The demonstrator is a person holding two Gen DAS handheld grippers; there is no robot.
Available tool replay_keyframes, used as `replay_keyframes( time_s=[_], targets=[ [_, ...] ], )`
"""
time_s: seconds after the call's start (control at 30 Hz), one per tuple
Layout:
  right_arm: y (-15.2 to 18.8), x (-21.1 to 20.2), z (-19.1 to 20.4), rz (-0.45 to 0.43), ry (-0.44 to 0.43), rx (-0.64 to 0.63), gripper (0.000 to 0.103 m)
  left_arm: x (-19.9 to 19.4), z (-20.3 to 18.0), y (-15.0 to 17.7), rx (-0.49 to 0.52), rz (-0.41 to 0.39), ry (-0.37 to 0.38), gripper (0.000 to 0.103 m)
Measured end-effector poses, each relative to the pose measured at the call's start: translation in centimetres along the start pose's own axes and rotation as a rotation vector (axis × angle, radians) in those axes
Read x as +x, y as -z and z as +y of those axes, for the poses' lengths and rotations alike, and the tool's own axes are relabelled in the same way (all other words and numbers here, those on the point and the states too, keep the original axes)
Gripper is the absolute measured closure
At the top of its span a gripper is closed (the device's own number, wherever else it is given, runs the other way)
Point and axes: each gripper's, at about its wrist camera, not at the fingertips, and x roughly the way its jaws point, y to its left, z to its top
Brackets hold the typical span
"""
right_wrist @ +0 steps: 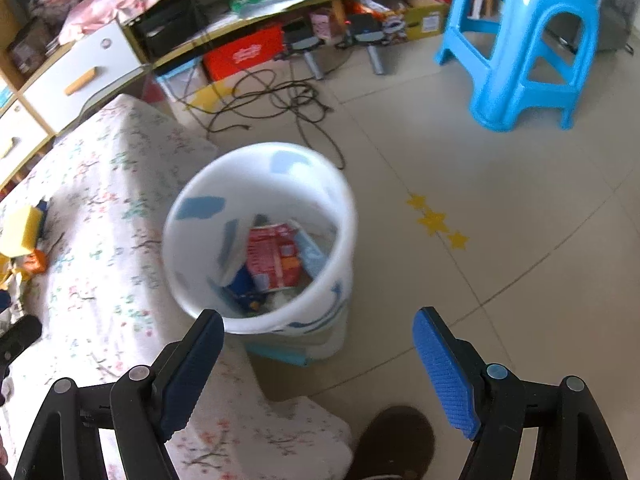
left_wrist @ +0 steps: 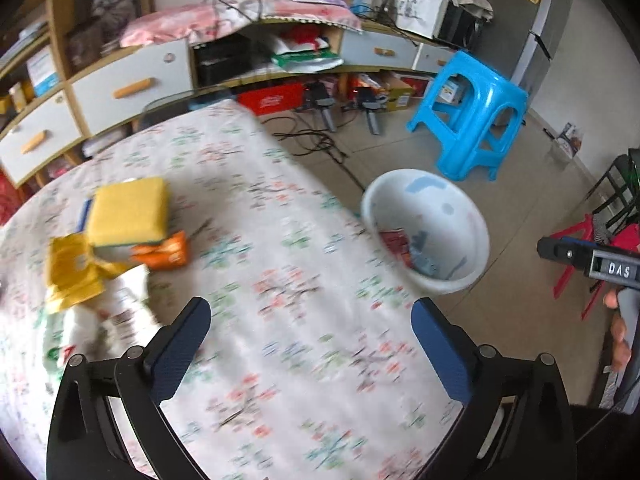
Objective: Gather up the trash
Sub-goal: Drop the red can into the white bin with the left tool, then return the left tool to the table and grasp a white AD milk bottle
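Blue-padded left gripper (left_wrist: 310, 344) and right gripper (right_wrist: 318, 354) both gape empty; blurred white bin (right_wrist: 336, 216) seemingly holds wrappers.

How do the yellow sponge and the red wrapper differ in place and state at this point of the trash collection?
The yellow sponge lies on the flower-patterned table, stacked on other packets; the red wrapper is already inside the white bin on the floor. The sponge is a thick, plain block; the wrapper is thin, printed and creased, leaning among other trash. Neither is held: the jaws of both grippers stand open with nothing between them.
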Motion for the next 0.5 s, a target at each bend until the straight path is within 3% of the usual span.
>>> replay_keyframes(
  time_s=[0.5],
  targets=[
    [0.7,1.3,9.6,0.029,-0.065,-0.122,0.02,-4.6,10.8,3.8,-0.062,0.022,-0.143,0.0]
  ],
)
